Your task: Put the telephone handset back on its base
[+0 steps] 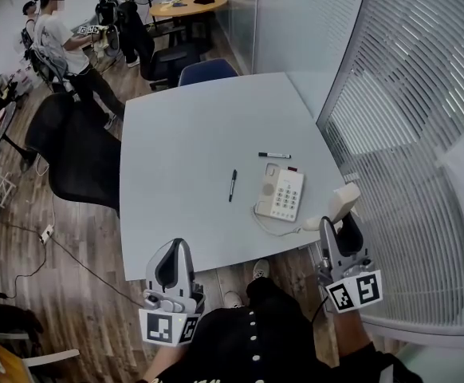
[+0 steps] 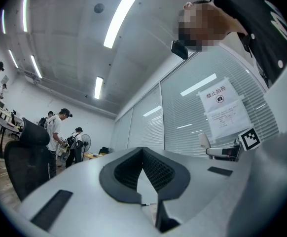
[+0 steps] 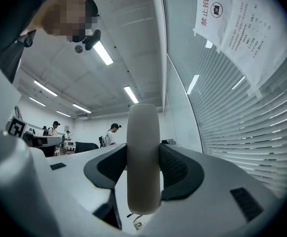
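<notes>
Paper notice (image 2: 221, 106) on the glass wall (image 2: 180, 120): we read the heading "禁止拍照", red in the right gripper view, above a round camera icon.
Notice's smaller print: too fine for us to read.
Telephone base (image 1: 281, 191) keypad: we cannot make out the digits.
</notes>
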Motion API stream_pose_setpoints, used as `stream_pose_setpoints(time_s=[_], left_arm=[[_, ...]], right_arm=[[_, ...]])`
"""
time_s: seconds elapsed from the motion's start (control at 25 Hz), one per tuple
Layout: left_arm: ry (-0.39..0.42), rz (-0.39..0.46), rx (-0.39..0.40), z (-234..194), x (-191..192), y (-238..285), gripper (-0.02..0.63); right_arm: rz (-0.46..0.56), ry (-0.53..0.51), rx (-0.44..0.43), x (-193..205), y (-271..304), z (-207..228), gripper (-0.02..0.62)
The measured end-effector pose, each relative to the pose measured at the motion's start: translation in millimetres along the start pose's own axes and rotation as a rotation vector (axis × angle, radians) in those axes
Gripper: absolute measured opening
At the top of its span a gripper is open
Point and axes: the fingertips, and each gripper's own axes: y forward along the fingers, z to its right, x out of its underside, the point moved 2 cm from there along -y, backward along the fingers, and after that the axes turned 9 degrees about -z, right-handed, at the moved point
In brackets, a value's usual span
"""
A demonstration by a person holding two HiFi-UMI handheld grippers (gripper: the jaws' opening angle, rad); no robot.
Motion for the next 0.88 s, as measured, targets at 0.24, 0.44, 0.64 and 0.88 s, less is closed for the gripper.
stream_pose_setpoints(time_s=[0.24,0.44,0.64,0.88], left_arm=[[0.006,-0.007,-0.003,2,6,27,0.014],[0.006,-0.013,-0.012,-2,4,52,0.014],[0.014,-0.010,-0.018,-4,3,85,0.014],[0.013,-0.005,-0.024,-6,1,117,0.014]], right_arm=[[-0.008,0.009,-0.009,6,22,19,0.221],[-0.016,0.014,-0.017,3,46,33,0.221],[-0.009,0.023,-0.026,-1,75,53,0.219],[-0.041,0.027,-0.052,3,105,64,0.218]])
